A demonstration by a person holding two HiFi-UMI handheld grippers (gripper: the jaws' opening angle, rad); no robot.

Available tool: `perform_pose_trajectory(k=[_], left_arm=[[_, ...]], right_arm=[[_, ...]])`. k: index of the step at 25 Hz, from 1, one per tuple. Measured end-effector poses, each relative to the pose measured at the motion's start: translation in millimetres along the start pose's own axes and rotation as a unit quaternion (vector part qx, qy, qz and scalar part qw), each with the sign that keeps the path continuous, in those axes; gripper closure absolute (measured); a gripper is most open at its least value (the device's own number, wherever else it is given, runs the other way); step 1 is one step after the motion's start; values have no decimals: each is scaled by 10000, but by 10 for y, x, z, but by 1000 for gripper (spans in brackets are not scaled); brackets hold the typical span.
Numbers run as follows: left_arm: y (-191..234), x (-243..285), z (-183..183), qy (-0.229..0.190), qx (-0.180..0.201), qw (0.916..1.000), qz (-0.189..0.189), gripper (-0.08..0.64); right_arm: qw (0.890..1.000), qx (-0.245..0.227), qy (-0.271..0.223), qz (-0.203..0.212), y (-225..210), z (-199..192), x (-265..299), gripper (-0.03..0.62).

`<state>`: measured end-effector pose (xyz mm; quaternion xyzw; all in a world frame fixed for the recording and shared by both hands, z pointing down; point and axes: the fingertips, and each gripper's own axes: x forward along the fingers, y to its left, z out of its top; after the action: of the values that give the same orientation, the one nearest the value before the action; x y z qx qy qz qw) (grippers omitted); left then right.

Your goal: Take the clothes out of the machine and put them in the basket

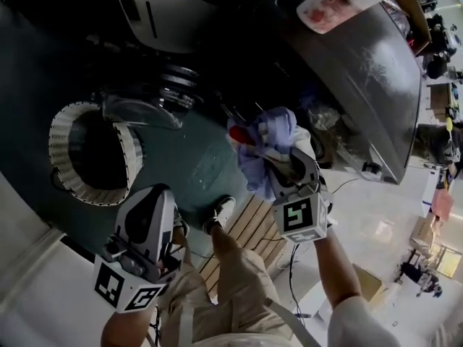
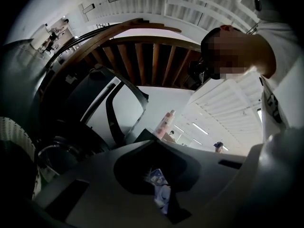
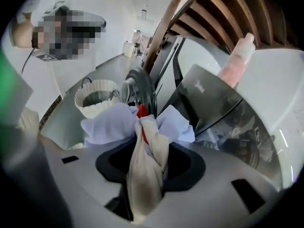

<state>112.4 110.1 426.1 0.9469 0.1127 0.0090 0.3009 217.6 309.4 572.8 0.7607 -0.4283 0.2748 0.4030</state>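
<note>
Now | right gripper (image 1: 278,157): jaws clamped on bunched clothes (image 3: 142,146) | left gripper (image 1: 163,194): jaws close together, nothing gripped | basket (image 1: 90,154): beyond its tip, leftward

I find the basket (image 1: 58,132) gaping open at 9 o'clock, with bare floor between it and my left gripper (image 1: 152,194). The machine's glass door (image 1: 141,113) juts out at 11, just beside the basket's rim. The clothes bundle (image 1: 269,139) crowds the machine (image 1: 362,85) at 1 o'clock; the person's leg (image 1: 239,259) blocks 6.

Left claw (image 1: 158,197) closed, right claw (image 1: 284,162) clamped tight
</note>
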Motion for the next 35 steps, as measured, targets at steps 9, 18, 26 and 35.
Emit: perform_pose_trajectory(k=[9,18,26,35], left_arm=[[-730,-270,756,-348,303,9972,581,546],[-849,-1385,1743,-1570,686,9621,2122,546],[-405,-2718,2313,-2333,508,9143,3271,546],[108,-3065,2887,-2964,313,8910,3425,546]], right_arm=[[9964,-392,-510,549,4,634,-820,414],[9777,-1012,-1306,1298,305,1797,-1308,414],[9596,-1421,-1527,1888,1008,2999,-1577,414],[9341,-1938,-2045,2194,1486,4187,-1516,414]])
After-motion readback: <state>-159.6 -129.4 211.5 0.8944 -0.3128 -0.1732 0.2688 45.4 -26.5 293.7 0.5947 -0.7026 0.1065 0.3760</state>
